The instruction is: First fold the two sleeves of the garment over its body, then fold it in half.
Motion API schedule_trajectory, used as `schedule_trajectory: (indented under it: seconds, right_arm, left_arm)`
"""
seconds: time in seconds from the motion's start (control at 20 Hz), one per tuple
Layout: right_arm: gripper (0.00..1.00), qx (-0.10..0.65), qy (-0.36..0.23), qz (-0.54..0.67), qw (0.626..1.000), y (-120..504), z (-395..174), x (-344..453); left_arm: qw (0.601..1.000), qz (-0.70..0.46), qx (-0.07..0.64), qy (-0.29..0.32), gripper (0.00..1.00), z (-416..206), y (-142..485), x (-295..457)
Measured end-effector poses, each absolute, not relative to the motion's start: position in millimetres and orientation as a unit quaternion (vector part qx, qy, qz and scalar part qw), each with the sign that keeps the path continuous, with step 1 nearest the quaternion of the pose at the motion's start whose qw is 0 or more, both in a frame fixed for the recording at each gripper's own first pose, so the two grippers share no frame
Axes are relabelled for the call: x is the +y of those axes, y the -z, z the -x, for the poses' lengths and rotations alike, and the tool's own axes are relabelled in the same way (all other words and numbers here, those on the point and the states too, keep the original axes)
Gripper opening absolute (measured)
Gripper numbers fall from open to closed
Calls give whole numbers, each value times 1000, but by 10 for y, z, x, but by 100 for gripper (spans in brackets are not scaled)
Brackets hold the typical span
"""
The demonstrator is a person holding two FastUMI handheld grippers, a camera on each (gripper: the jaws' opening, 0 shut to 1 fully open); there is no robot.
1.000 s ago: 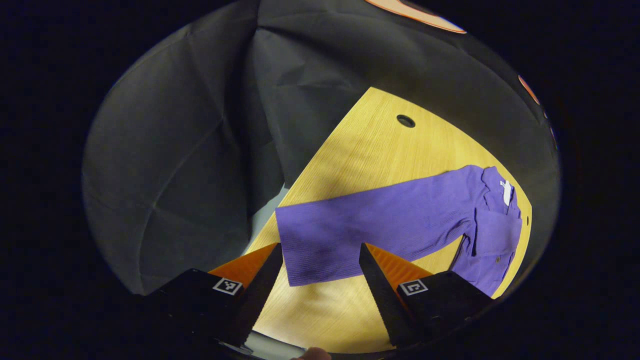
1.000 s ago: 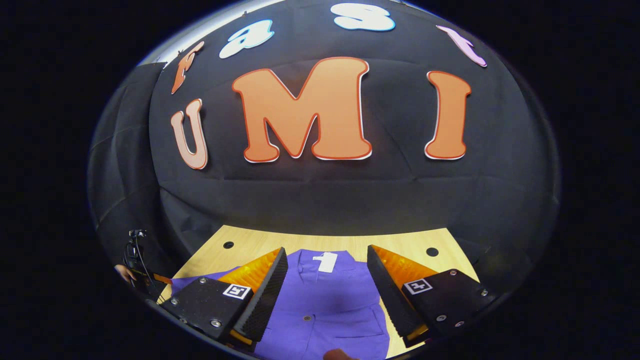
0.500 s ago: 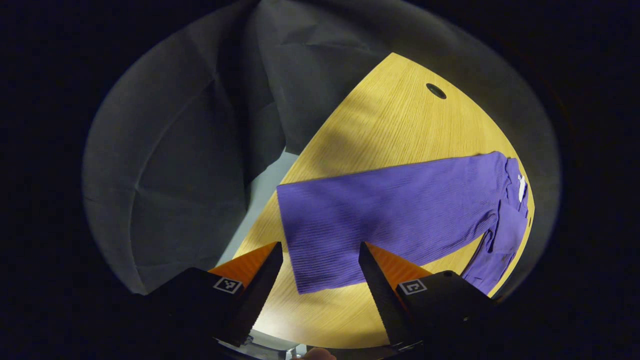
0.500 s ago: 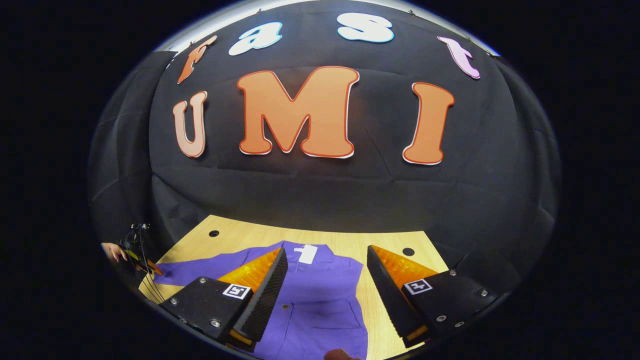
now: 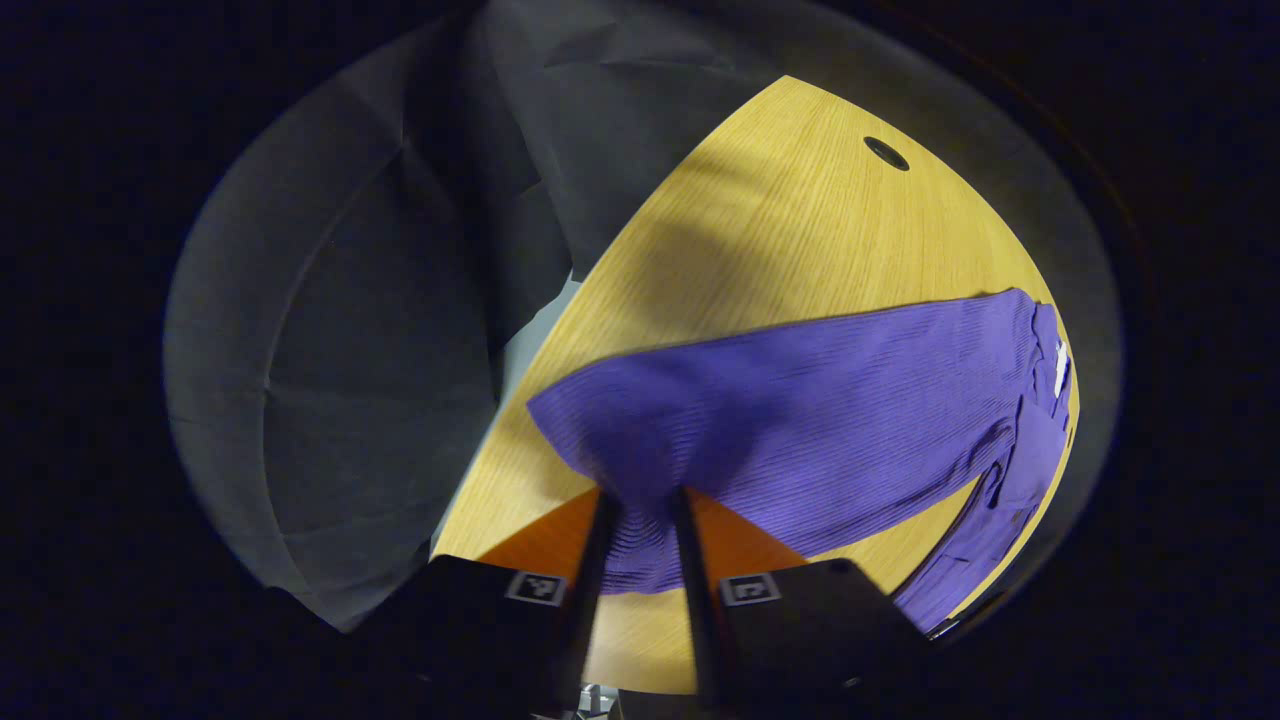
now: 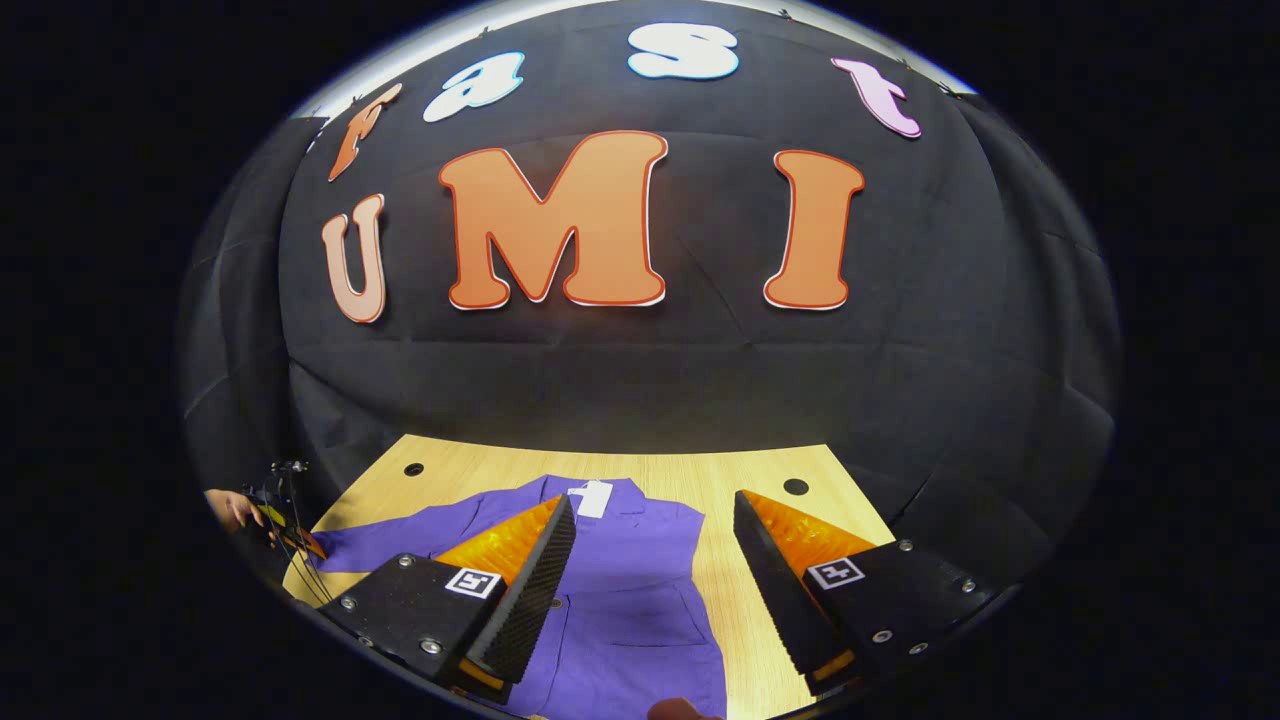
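Note:
A purple ribbed shirt (image 6: 630,560) lies spread on the wooden table (image 6: 770,620), with a white label (image 6: 591,497) at its collar. In the left gripper view its long sleeve (image 5: 800,420) stretches across the tabletop toward the shirt's body (image 5: 1010,500) at the right. My left gripper (image 5: 640,510) is shut on the cuff end of that sleeve, and the cloth bunches up between the fingers. My right gripper (image 6: 652,560) hangs open above the shirt's body with nothing between its fingers. Far off at the left of the right gripper view, a hand (image 6: 232,507) holds the other gripper by the sleeve's end.
The table (image 5: 800,230) has small round holes (image 5: 886,153) near its far corners (image 6: 796,487). Black cloth walls close in behind and to the left of the table. The left table edge runs close beside the cuff.
My left gripper went down onto the sleeve's cuff and shut on it, from open before. The right gripper view shifted a little; the shirt now sits more to the left in it.

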State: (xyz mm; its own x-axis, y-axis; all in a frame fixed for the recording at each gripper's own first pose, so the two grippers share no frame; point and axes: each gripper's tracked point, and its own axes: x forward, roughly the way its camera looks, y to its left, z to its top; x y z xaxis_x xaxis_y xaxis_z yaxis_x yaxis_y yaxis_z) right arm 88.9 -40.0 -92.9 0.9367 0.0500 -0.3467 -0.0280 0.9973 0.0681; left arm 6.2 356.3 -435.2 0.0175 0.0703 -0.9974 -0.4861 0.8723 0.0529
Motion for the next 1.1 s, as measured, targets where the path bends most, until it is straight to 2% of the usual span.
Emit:
schedule_trajectory:
  seconds: [0.1,0.2,0.4,0.85,1.1]
  right_arm:
    - [95,180,-17,-28,983,956,-866,-483]
    - [95,182,-15,-34,983,965,-829,-566]
    - [95,179,-7,-37,983,968,-827,-762]
    - [95,165,-28,-39,985,975,-855,-975]
    - [95,164,-39,-49,985,1093,-802,-1141]
  left_arm:
    - [696,145,674,-200,10,-70,4354,3552]
    - [698,146,672,-199,6,-75,4308,3532]
    - [719,143,655,-184,4,-216,4047,3318]
    - [794,90,595,-84,3,-936,3057,2194]
    - [816,50,575,-33,3,-1299,2522,1570]
